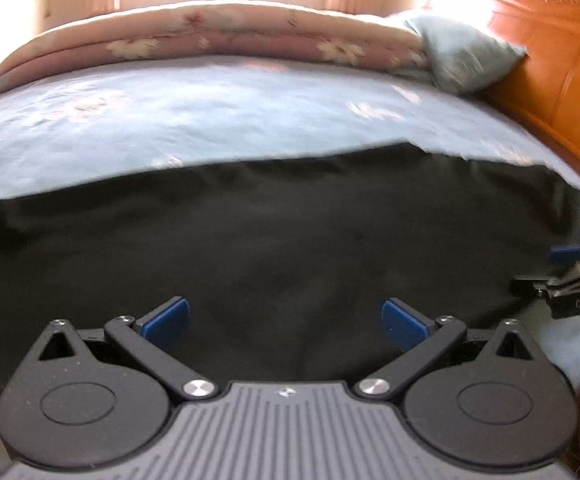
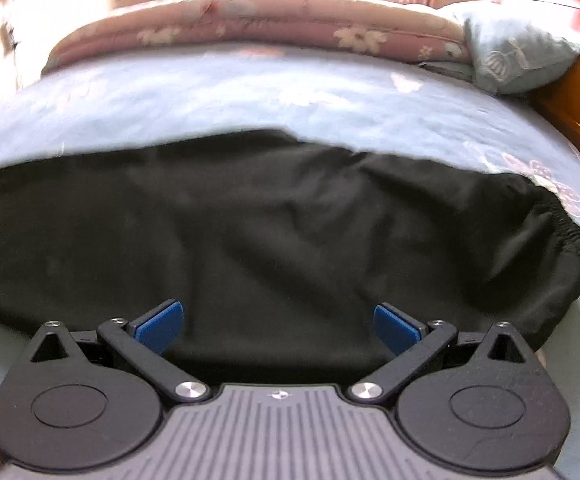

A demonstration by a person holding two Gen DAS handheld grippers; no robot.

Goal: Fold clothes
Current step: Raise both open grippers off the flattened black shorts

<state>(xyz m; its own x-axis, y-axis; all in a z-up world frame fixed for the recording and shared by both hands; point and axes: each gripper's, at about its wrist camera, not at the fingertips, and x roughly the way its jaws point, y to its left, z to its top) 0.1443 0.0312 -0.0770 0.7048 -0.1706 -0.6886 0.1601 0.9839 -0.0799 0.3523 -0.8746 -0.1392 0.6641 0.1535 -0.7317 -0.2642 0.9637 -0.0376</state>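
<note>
Garment [image 2: 273,232] edge nears spread fingers [image 2: 157,326].

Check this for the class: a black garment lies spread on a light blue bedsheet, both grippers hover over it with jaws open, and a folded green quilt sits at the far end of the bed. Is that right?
One detail is wrong: the folded quilt is pink with pale flowers, not green, as the right wrist view shows. The rest holds: the black garment lies on the light blue bedsheet, with the left gripper and right gripper open over it.

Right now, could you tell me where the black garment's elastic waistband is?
In the right wrist view, the elastic waistband lies at the black garment's far right end, on the light blue bedsheet, beside a printed flower.
</note>
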